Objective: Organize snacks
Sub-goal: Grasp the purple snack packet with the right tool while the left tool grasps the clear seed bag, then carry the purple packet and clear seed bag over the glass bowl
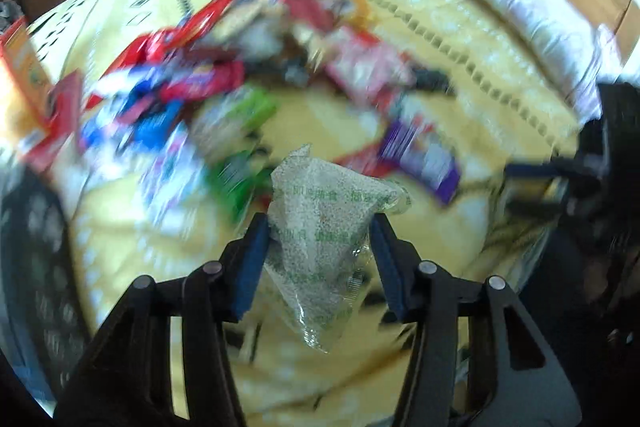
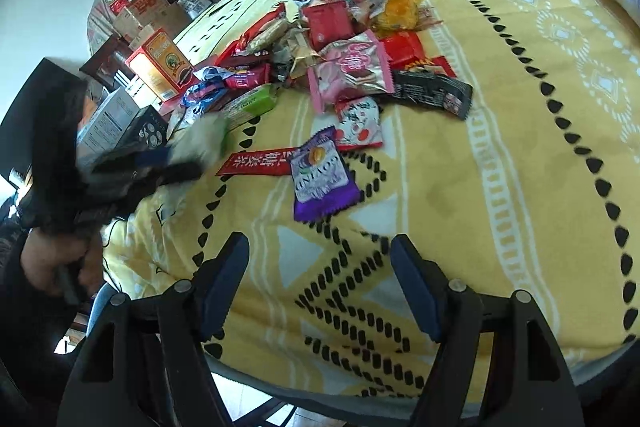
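The left gripper [image 1: 320,227] has its jaws shut tight on a clear speckled packet [image 1: 324,227], lifted above the bed [image 1: 460,39]; the right gripper [image 2: 320,255] hangs empty, jaws wide; straight ahead lies the purple packet [image 2: 320,179], pointing away; behind it, the snack pile [image 2: 344,55].

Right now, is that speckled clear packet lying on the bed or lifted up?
Lifted. The left gripper pinches the speckled packet between its blue pads, and the packet hangs above the yellow blanket.
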### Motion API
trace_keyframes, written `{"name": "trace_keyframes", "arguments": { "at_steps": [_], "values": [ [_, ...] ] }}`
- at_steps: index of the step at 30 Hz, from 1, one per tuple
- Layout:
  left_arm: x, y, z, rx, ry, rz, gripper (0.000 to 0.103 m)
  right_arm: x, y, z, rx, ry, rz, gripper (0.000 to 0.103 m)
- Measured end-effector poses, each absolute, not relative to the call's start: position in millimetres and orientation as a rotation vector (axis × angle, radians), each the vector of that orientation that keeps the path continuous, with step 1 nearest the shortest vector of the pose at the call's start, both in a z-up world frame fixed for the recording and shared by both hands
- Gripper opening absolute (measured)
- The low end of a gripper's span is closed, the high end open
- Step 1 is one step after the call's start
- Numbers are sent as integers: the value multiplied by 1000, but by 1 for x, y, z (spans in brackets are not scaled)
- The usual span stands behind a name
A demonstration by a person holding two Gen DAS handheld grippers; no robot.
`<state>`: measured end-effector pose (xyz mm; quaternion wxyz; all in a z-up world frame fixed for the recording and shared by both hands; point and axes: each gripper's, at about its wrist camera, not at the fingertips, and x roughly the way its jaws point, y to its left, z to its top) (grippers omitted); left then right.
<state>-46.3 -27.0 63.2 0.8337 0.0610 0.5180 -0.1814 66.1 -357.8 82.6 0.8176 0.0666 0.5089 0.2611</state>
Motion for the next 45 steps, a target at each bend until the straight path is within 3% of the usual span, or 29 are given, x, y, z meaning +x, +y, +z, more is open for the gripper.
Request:
{"name": "trace_keyframes", "arguments": {
  "at_steps": [2, 6, 13, 15, 17, 20, 22, 24, 25, 27, 28, 45],
  "values": [
    [-50, -20, 47, 169, 1147, -354, 54, 72, -349, 79, 115, 1089, 571, 77],
    [-57, -21, 41, 181, 1119, -366, 70, 92, -329, 72, 49, 1096, 590, 77],
    [-44, -29, 32, 171, 1095, -330, 83, 129, -310, 58, -32, 1120, 569, 77],
    [-46, -25, 28, 140, 1098, -321, 86, 133, -305, 52, -53, 1139, 566, 75],
    [-52, -15, 28, 119, 1095, -316, 86, 131, -301, 48, -72, 1149, 565, 65],
    [-55, -16, 25, 113, 1083, -312, 84, 123, -297, 43, -91, 1144, 551, 59],
    [-58, -17, 24, 121, 1076, -305, 65, 118, -294, 42, -119, 1132, 541, 55],
    [-59, -13, 26, 83, 1082, -309, 56, 113, -293, 43, -159, 1106, 526, 48],
    [-60, -11, 28, 67, 1084, -315, 45, 112, -293, 43, -160, 1100, 527, 37],
    [-62, -7, 35, 31, 1079, -332, 37, 109, -296, 48, -142, 1084, 529, 31],
    [-63, -6, 39, 29, 1070, -330, 36, 107, -298, 52, -136, 1072, 531, 27],
    [-77, 56, 160, -87, 812, -212, 36, 96, -284, 160, 49, 886, 654, 27]
  ]
}}
